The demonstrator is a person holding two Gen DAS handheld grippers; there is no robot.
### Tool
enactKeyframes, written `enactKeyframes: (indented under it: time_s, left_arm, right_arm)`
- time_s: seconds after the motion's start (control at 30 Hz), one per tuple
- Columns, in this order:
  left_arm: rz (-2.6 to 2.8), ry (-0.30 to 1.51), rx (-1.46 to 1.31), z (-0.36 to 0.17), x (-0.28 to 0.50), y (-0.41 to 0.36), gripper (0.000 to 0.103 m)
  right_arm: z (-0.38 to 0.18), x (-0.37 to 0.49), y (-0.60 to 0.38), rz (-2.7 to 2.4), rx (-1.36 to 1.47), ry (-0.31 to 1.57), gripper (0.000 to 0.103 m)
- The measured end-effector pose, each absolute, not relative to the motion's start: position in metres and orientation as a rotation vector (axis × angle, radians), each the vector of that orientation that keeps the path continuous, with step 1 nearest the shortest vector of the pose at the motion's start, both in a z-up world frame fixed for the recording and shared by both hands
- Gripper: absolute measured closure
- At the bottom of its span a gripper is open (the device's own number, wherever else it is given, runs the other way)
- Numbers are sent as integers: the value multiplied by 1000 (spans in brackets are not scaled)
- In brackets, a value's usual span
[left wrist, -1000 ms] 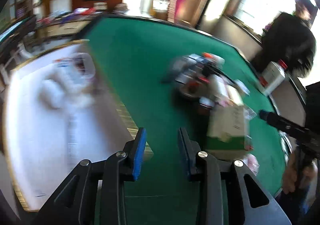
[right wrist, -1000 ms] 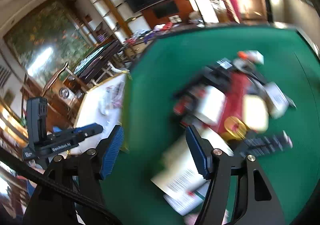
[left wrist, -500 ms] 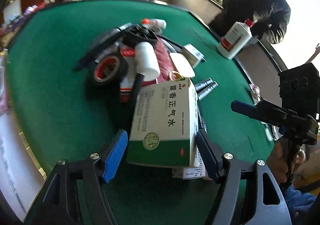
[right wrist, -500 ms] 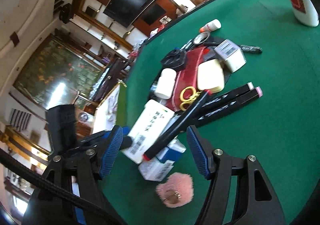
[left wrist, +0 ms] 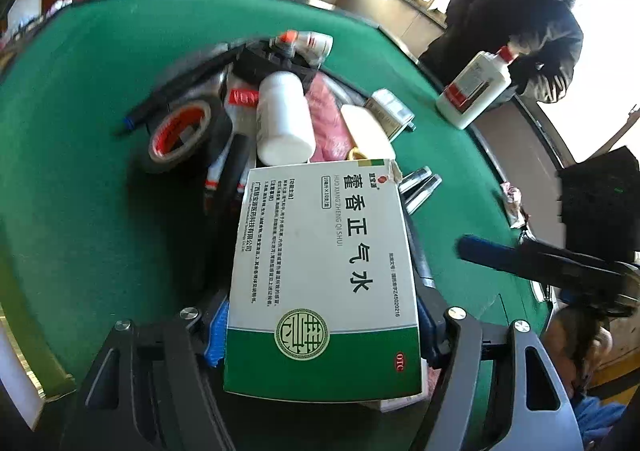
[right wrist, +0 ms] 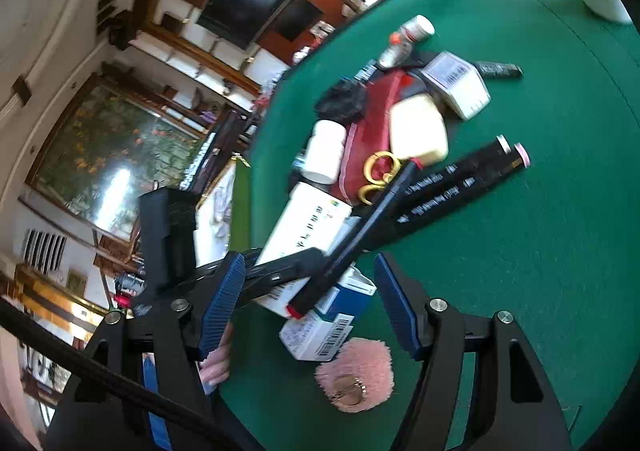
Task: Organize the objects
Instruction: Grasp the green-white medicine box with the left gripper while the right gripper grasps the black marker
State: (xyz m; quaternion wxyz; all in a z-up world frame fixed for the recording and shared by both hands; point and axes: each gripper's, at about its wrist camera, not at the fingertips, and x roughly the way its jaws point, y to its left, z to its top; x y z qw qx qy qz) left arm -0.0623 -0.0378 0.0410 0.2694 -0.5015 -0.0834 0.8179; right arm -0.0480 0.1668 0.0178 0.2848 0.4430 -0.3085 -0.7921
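A green-and-white medicine box lies at the near end of a pile on the green table. My left gripper is open and straddles the box's near end, with its blue pads close beside the box's sides. My right gripper is open over a small blue-and-white box and the red-tipped end of a long black pen. Just in front of it lies a pink fluffy keyring. One left finger reaches into the right wrist view.
The pile also holds a white pill bottle, a tape roll, a red pouch, gold scissors and two black markers. A white bottle stands by a person in a dark jacket. A white tray sits left.
My left gripper swung from the white tray to the pile, widened its jaws and came down around the medicine box. My right gripper rolled and sank toward the pile's near end.
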Motion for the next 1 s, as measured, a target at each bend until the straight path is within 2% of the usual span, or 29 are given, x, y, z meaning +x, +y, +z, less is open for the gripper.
enactKeyframes:
  time_s: [0.07,0.1,0.43,0.47,0.5,0.53,0.63,0.7,0.83,1.0]
  left_arm:
    - [2225,-229,-1297,52,-59,-45,38]
    - [2221,-240,-1274,56,-58,-48,38]
    - [2227,-266,-1243,62,-59,-61,38]
    - [2225,-270,-1238,63,-58,-61,38]
    - [2226,-275,-1235,63,-58,-62,38]
    - [2229,-280,-1235,62,-59,-60,38]
    - [2240,-292,-1243,61,-60,-64,38]
    - [2245,-300,-1243,60,-62,-65,37]
    - [2251,-293,-1237,60,-60,-64,38]
    - [2268,-279,-1221,62,-58,-65,38]
  right_arm:
    - [13,-51,166,-2140,1209,-818,42]
    - [10,-54,165,-2129,1214,-832,51]
    - [-21,-84,154,-2032,1318,-1023,53]
    - [-25,-87,153,-2006,1323,-1058,56]
    - [-29,-89,153,-1987,1328,-1089,63]
    - [-34,-91,152,-1968,1339,-1123,77]
    - [-43,-88,157,-1927,1345,-1221,84]
    - [-35,-81,163,-1995,1313,-1186,91]
    - [-17,-69,170,-2061,1230,-1125,91]
    - [5,-59,158,-2153,1166,-963,91]
